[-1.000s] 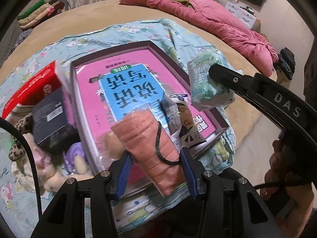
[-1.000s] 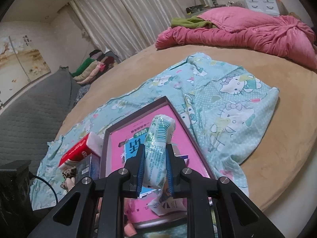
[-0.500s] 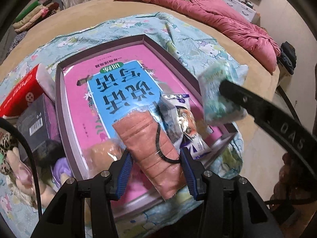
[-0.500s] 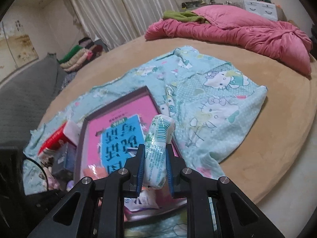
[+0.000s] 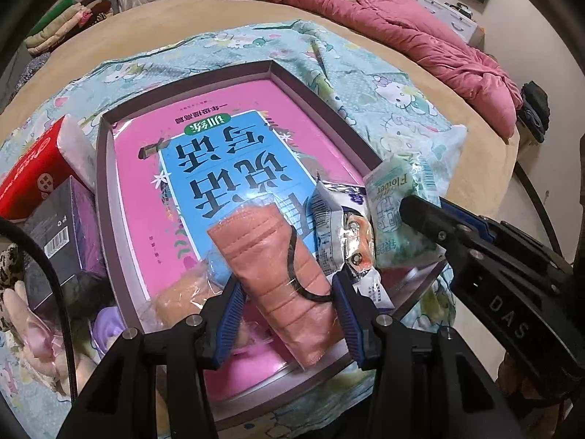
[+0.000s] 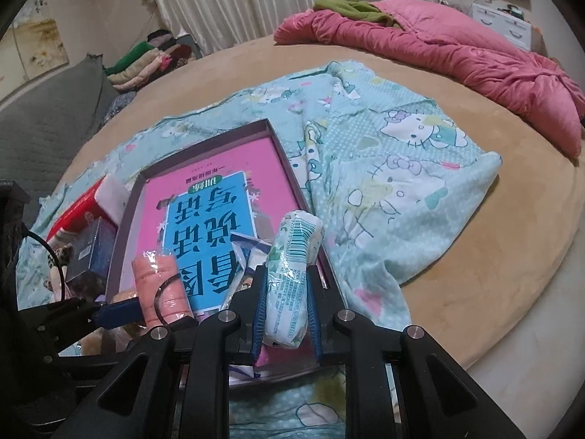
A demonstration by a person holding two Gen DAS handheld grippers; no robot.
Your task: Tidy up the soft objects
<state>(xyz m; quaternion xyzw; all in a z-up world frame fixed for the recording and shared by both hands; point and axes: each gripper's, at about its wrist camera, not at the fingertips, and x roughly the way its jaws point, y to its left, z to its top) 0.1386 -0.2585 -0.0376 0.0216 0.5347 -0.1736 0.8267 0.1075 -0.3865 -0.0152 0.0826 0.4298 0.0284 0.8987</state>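
My left gripper (image 5: pixel 287 285) is shut on a salmon-pink mask in clear wrap (image 5: pixel 263 248), held low over the near end of a shallow purple-rimmed box (image 5: pixel 106 190) with a pink and blue book cover inside. My right gripper (image 6: pixel 287 274) is shut on a green and white tissue pack (image 6: pixel 292 256), standing upright between the blue pads. That tissue pack (image 5: pixel 391 212) hangs at the box's near right corner. A crinkled silvery packet (image 5: pixel 336 234) lies in the box between the mask and the tissue pack. In the right wrist view the mask (image 6: pixel 161 285) is at lower left.
Left of the box sit a red tissue box (image 5: pixel 33 172), a dark purple carton (image 5: pixel 62 234) and plush toys (image 5: pixel 22 292). All rest on a cartoon-print blanket (image 6: pixel 402 168) on a tan round bed. A pink duvet (image 6: pixel 475 51) lies far right; folded clothes (image 6: pixel 146 58) far left.
Both grippers have sunk toward the box. The tissue pack came down from above the box to its near right corner as the right gripper rolled. Both grips are unchanged.
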